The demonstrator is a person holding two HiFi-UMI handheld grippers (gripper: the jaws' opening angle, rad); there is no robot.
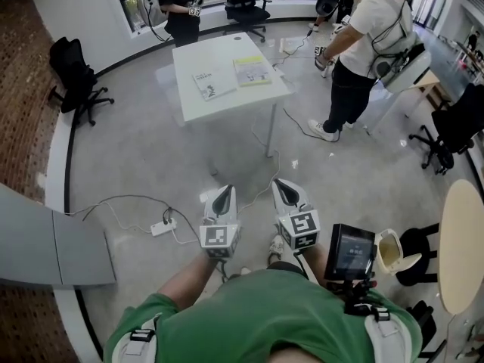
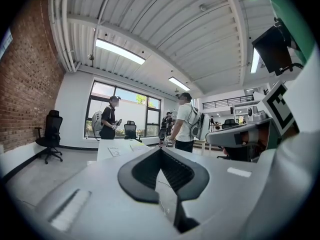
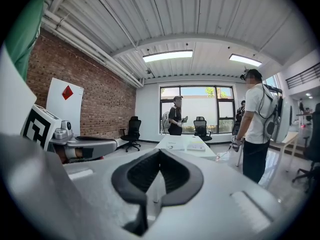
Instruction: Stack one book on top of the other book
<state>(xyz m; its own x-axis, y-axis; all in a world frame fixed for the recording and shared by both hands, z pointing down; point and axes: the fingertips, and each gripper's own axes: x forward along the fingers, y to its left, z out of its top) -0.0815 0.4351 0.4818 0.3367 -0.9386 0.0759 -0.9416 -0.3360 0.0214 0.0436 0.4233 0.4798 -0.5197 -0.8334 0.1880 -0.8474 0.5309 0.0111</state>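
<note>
Left claw [image 1: 224, 195] shut, jaws pressed together, nothing between them. Dark pads meeting in a point in the left gripper view. Right claw [image 1: 286, 191] just beside it, likewise closed and empty, jaws tip to tip in the right gripper view. Both held out ahead of a green shirt [image 1: 265, 316], over bare grey floor [image 1: 151, 165], aimed toward a white counter [image 1: 227, 51] and well apart from it.

On that counter, two books lying flat, side by side, not stacked. Left book [image 1: 214, 84], pale cover, slightly turned, nearer the front edge. Right book [image 1: 252, 71], yellow-green cover, just beside the first with a narrow gap between, close to the counter's right edge. Neither touched by a claw.

Down on the floor, left of the left claw, a white power strip [image 1: 162, 227] with thin cables trailing off it. Right of the right claw, a dark screen [image 1: 349, 252] on a mount at the chest, and past it a white bin [image 1: 393, 252].

Beyond the counter, a person in black [image 1: 178, 6] by the window. At the counter's right, a person in a white shirt [image 1: 370, 44] wearing a harness, standing. Black office chair [image 1: 76, 78] at the left by the brick wall [image 1: 19, 127], another black chair [image 1: 243, 2] near the window. Pale round table [image 1: 463, 248] at the far right edge.
</note>
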